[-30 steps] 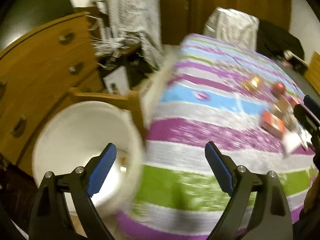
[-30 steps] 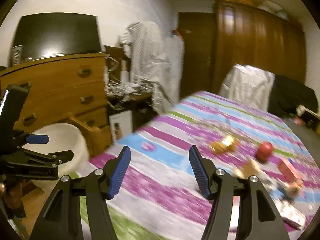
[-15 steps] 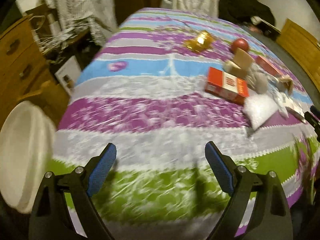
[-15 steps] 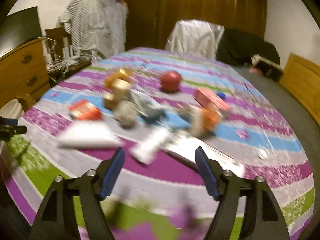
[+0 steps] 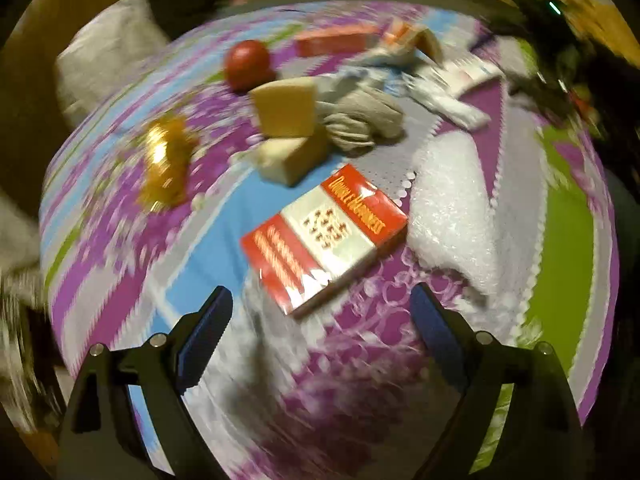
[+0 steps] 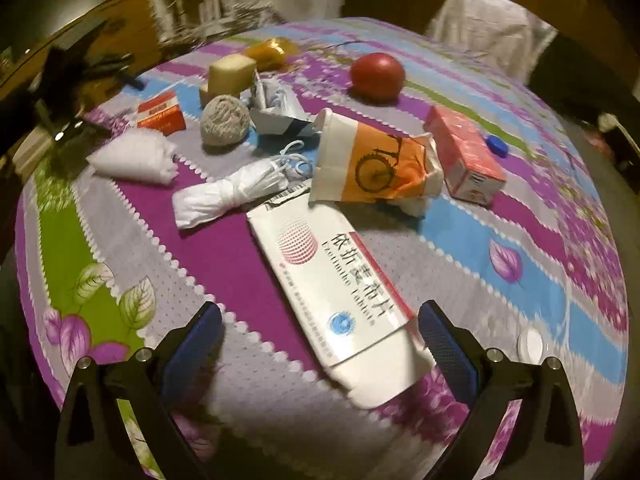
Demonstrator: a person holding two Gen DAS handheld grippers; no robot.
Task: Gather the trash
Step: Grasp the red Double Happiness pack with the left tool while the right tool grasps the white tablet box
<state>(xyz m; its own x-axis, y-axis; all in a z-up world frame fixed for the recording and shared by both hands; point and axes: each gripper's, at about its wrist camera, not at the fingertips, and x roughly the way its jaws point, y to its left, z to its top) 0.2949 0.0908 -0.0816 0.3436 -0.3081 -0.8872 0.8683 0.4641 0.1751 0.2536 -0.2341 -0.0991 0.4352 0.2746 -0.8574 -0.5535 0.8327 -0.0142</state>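
Trash lies scattered on a striped floral tablecloth (image 6: pixel 224 264). My left gripper (image 5: pixel 322 320) hangs open just short of a red and white cigarette pack (image 5: pixel 324 236). My right gripper (image 6: pixel 320 332) is opening over the near end of a flattened white tablet box (image 6: pixel 332 280), whose lower edge lies between the jaws, untouched. Beyond it lie a crushed orange paper cup (image 6: pixel 372 160), a rolled white plastic bag (image 6: pixel 232 192), a white foam wrap (image 6: pixel 136 158), a grey ball of string (image 6: pixel 224 120) and a pink carton (image 6: pixel 464 156).
A red tomato-like ball (image 6: pixel 376 74), two beige sponge blocks (image 5: pixel 286 108), a gold foil wrapper (image 5: pixel 166 160), a blue bottle cap (image 6: pixel 497 147) and a white cap (image 6: pixel 530 344) also sit on the cloth. A draped chair (image 6: pixel 488 20) stands behind the table, wooden furniture around it.
Both grippers swung from the dresser and white bin side to above the table and tilted down onto the trash. The right jaws spread wider; the left gripper rolled and closed in on the cigarette pack.
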